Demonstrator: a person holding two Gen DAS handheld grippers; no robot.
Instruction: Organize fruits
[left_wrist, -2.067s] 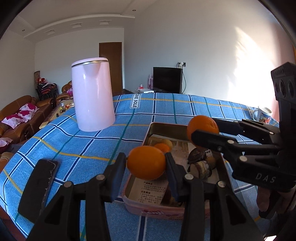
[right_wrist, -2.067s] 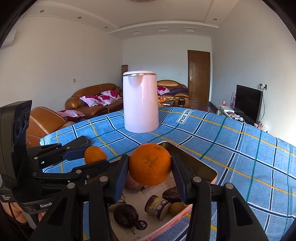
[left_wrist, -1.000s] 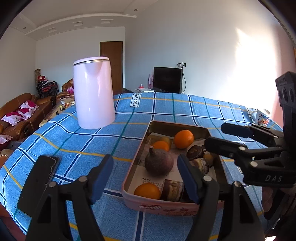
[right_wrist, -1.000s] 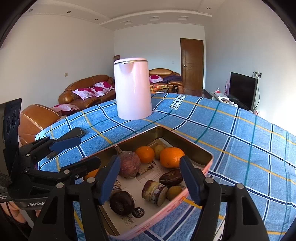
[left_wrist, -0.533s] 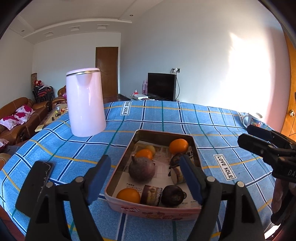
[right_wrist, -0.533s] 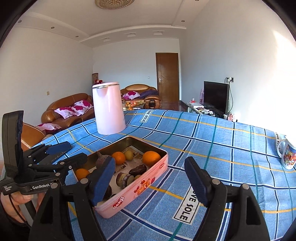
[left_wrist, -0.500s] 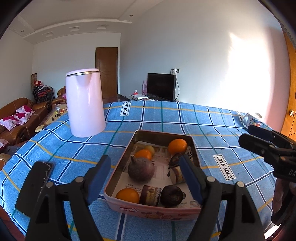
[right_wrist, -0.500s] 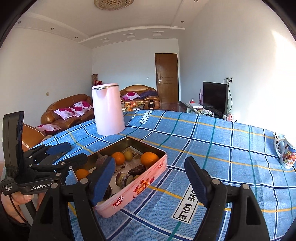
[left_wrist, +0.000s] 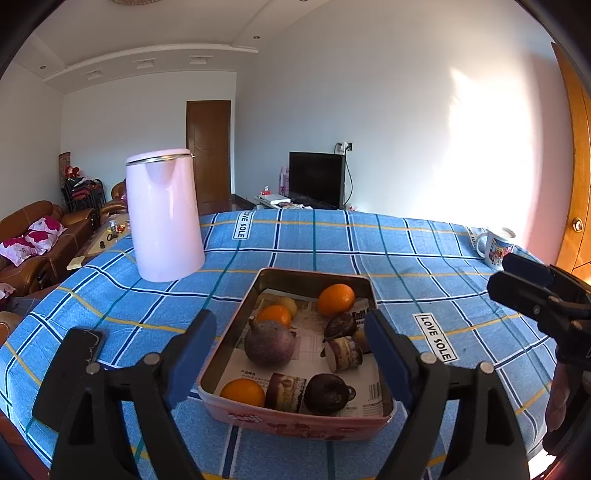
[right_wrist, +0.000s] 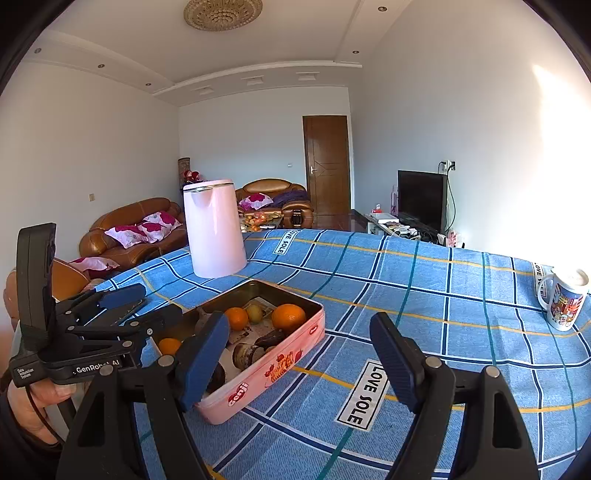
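A pink tin tray (left_wrist: 295, 422) sits on the blue checked tablecloth; it also shows in the right wrist view (right_wrist: 258, 380). In it lie three oranges: one at the far right (left_wrist: 336, 299), one at the back middle (left_wrist: 275, 315) and one at the near left (left_wrist: 242, 393), with a purple round fruit (left_wrist: 269, 343) and several dark cakes. My left gripper (left_wrist: 291, 354) is open and empty, just before the tray's near edge. My right gripper (right_wrist: 303, 362) is open and empty, to the right of the tray. Each gripper shows in the other's view: the right (left_wrist: 517, 280) and the left (right_wrist: 125, 306).
A tall pink kettle (left_wrist: 164, 218) stands on the table behind and left of the tray. A printed mug (right_wrist: 563, 301) stands near the table's far right edge. A black phone (left_wrist: 81, 350) lies at the near left. Sofas and a TV stand beyond the table.
Both grippers let go of their oranges, which now lie in the tray, and opened wide. Both have drawn back from the tray; the right moved off to the right.
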